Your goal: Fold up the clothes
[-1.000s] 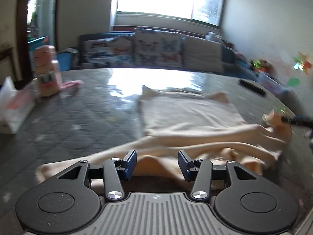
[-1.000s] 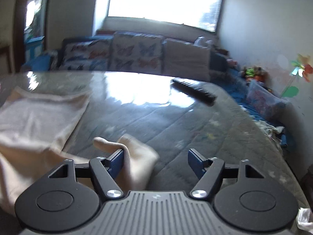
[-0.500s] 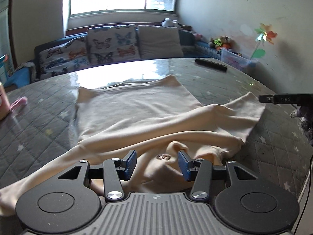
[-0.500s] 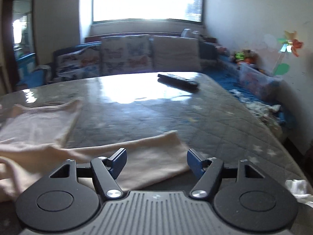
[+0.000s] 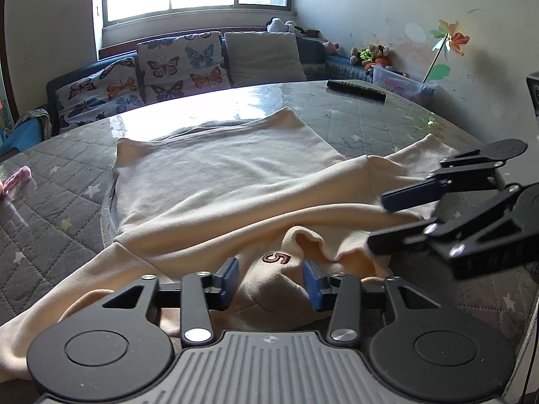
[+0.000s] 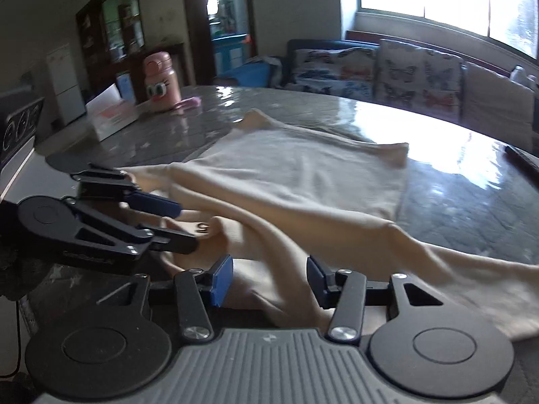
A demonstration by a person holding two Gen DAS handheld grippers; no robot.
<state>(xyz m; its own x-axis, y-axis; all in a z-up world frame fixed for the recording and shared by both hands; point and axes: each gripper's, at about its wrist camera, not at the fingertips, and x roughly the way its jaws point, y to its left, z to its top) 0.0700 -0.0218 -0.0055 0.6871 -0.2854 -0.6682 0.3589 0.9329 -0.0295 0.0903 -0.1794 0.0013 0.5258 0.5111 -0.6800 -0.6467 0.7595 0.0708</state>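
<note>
A cream sweatshirt [image 5: 219, 175] lies spread on the grey quilted table [image 5: 50, 175], its near part rumpled, with a stitched "5" [image 5: 276, 258] at the neck. My left gripper [image 5: 271, 282] sits low over that neck. Its jaws are closing, with a hump of cloth between the pads that is not clearly pinched. My right gripper [image 6: 269, 281] is just to its right, jaws also closing around a raised fold of the same cloth. The left wrist view shows the right gripper [image 5: 380, 224] from the side, and the right wrist view shows the left gripper [image 6: 183, 225] likewise.
A black remote [image 5: 357, 89] lies at the table's far right. A pink bottle [image 6: 160, 82], a paper box [image 6: 111, 114] and a small pink item [image 5: 15, 181] stand on the far left. A sofa with butterfly cushions [image 5: 182, 64] runs behind. The table edge is close on the right.
The right gripper has swung left from the sleeve end and now sits beside the left gripper at the neck. Both pairs of jaws are narrower. The left gripper has settled lower over the "5".
</note>
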